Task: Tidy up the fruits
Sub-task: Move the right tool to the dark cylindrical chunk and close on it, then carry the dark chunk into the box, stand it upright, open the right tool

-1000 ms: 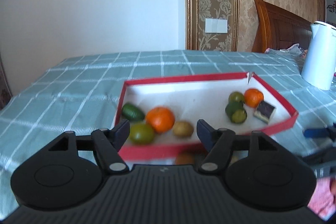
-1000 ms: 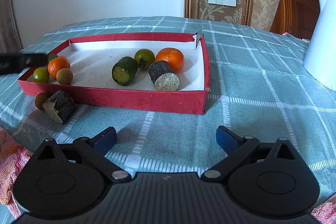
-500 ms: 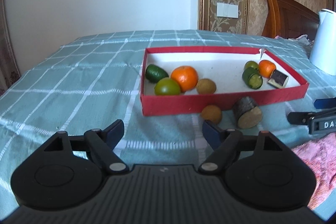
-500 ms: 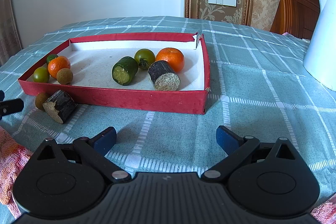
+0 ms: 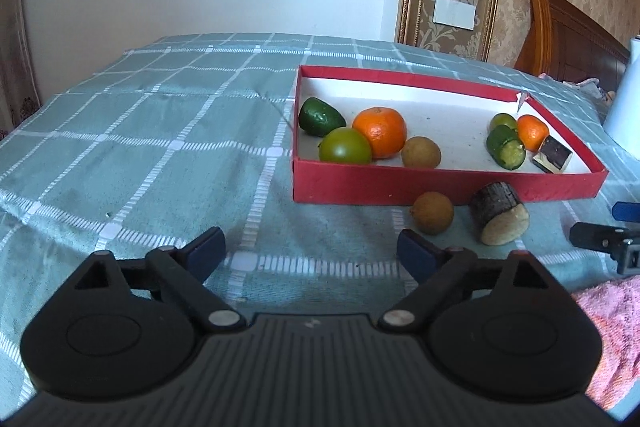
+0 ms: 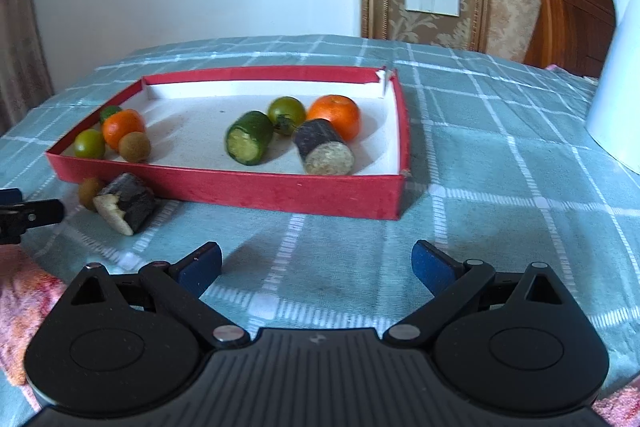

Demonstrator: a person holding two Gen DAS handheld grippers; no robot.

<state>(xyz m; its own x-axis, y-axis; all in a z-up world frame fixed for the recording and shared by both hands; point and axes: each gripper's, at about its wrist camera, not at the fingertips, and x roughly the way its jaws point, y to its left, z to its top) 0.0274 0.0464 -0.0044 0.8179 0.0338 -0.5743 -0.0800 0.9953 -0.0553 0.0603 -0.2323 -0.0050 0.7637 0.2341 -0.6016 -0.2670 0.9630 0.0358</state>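
Note:
A red tray [image 5: 440,187] [image 6: 280,189] with a white floor lies on the checked cloth. It holds an orange [image 5: 379,131], a green fruit [image 5: 345,147], a dark green piece [image 5: 320,117], a brown fruit [image 5: 421,152], a cut cucumber [image 6: 249,137], a second orange [image 6: 335,115] and a dark sugarcane piece [image 6: 324,147]. Outside the tray's near wall lie a brown fruit [image 5: 433,213] and a bark-covered sugarcane stub [image 5: 499,218] [image 6: 126,203]. My left gripper [image 5: 311,251] hovers in front of them, jaws opening, nothing between them. My right gripper [image 6: 316,263] stands open and empty.
A white kettle [image 6: 618,79] stands at the right on the cloth. A pink towel [image 5: 612,331] lies at the near edge between the two grippers. A wooden headboard [image 5: 568,35] and a wall rise behind the table.
My left gripper has pulled back from over the tray's near-left fruits and sunk, and its jaws have spread wider. The brown fruit and stub outside the tray now show. The right gripper has kept still.

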